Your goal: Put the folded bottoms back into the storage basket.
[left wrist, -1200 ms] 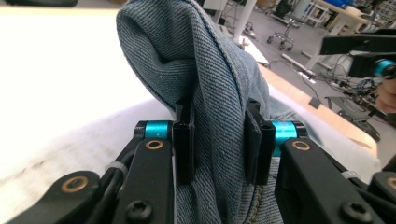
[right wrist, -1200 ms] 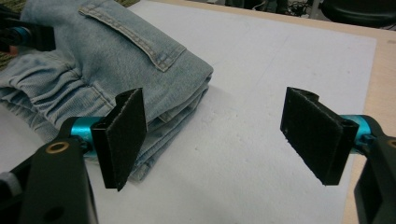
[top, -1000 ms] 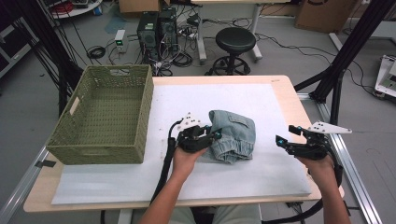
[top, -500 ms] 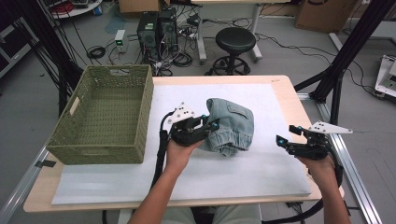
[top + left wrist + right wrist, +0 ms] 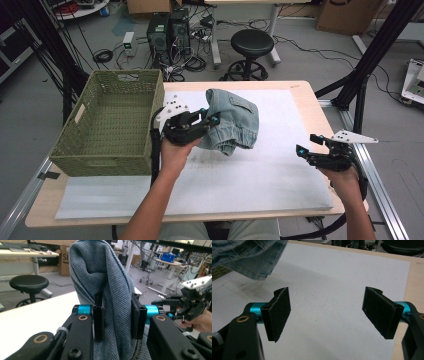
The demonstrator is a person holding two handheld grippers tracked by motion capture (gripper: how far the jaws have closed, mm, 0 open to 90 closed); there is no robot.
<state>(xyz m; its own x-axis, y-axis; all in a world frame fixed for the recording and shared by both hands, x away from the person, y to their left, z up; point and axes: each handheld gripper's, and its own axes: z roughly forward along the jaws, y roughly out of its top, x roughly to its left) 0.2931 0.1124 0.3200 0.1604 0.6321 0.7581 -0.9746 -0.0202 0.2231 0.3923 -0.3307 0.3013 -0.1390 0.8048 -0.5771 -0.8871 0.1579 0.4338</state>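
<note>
Folded denim garment (image 5: pixel 230 120) gripped by the left tool (image 5: pixel 209 120).
Right tool (image 5: pixel 306 151) is held wide open, empty, above the bench (image 5: pixel 300 100).

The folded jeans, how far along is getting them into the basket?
Done: the folded jeans are picked up, clamped in the left gripper and lifted off the white mat. In hand: carrying them beside the green wicker basket. Left: setting them inside it and letting go. The right gripper waits open.

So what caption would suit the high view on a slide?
Left gripper carries folded blue denim jeans beside a green woven basket; right gripper waits open.
</note>
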